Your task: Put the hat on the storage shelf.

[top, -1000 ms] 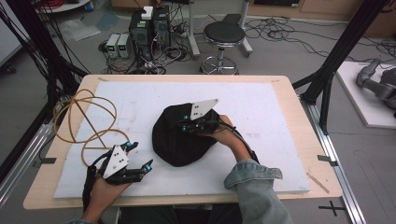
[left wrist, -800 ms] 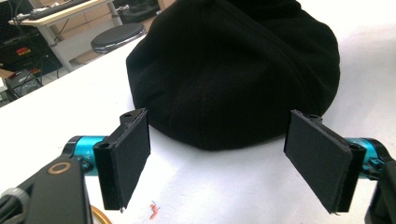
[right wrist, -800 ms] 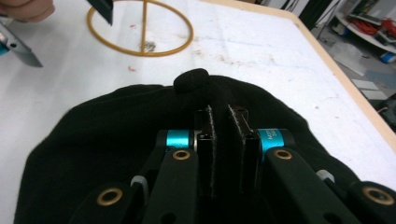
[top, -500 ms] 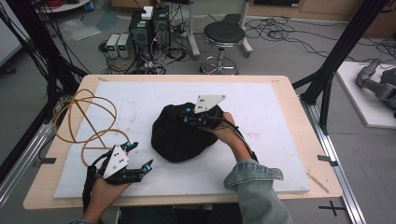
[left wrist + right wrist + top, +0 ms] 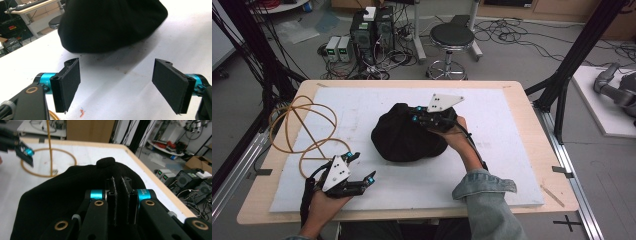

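Observation:
A black cloth [image 5: 404, 137] lies bunched in a mound in the middle of the white board [image 5: 492, 125]. My right gripper [image 5: 414, 117] is at the cloth's far top edge, shut, with a fold of the black fabric pinched between its pads. In the right gripper view the jaws [image 5: 119, 182] stand almost together over the cloth [image 5: 57, 192]. My left gripper [image 5: 364, 167] rests near the front left of the board, open and holding nothing. In the left gripper view its pads [image 5: 71, 80] stand wide apart, short of the cloth [image 5: 112, 22].
A coil of tan hose [image 5: 302, 130] lies on the board's left side, also seen in the right gripper view [image 5: 50, 162]. A black stool [image 5: 452, 37] and electronics boxes [image 5: 372, 27] stand behind the table. Black frame posts [image 5: 572, 65] flank the table's edges.
My right gripper has risen a little and drawn the cloth's top edge up and to the right with it. The left gripper has stayed in place.

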`<state>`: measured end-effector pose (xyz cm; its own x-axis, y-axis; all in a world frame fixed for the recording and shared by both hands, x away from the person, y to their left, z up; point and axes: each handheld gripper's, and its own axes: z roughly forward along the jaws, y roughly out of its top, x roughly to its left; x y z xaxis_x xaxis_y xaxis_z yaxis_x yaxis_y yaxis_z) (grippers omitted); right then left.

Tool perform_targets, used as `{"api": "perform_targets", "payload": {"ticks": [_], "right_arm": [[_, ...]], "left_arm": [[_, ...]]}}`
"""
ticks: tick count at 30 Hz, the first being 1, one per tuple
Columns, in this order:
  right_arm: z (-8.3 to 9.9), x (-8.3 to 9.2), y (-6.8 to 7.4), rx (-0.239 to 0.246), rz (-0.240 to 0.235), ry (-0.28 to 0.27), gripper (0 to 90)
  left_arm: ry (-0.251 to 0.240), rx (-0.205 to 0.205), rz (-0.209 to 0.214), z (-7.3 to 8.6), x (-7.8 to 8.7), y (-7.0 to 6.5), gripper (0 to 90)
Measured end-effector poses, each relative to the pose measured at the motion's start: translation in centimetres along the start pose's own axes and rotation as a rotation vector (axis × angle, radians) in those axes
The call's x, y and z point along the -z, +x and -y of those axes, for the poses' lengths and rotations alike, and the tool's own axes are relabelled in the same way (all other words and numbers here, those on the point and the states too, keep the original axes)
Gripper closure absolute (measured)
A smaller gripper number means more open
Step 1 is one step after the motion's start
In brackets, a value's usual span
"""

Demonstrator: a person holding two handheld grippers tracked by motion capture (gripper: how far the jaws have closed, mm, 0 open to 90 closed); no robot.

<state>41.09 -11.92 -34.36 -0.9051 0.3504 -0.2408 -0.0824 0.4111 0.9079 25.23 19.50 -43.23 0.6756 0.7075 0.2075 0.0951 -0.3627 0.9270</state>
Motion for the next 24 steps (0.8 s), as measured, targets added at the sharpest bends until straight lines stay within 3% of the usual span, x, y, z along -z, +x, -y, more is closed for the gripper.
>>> {"api": "perform_targets", "payload": {"ticks": [7, 24], "right_arm": [[-0.7, 1.1, -0.7, -0.032, 0.036, -0.063, 85.5], [-5.3, 1.8, -1.7, 0.021, 0.061, -0.108, 85.6]], "left_arm": [[0.000, -0.003, 0.002, 0.0, 0.0, 0.0, 22.9], [0.000, -0.010, 0.013, -0.1, -0.4, -0.2, 22.9]]}}
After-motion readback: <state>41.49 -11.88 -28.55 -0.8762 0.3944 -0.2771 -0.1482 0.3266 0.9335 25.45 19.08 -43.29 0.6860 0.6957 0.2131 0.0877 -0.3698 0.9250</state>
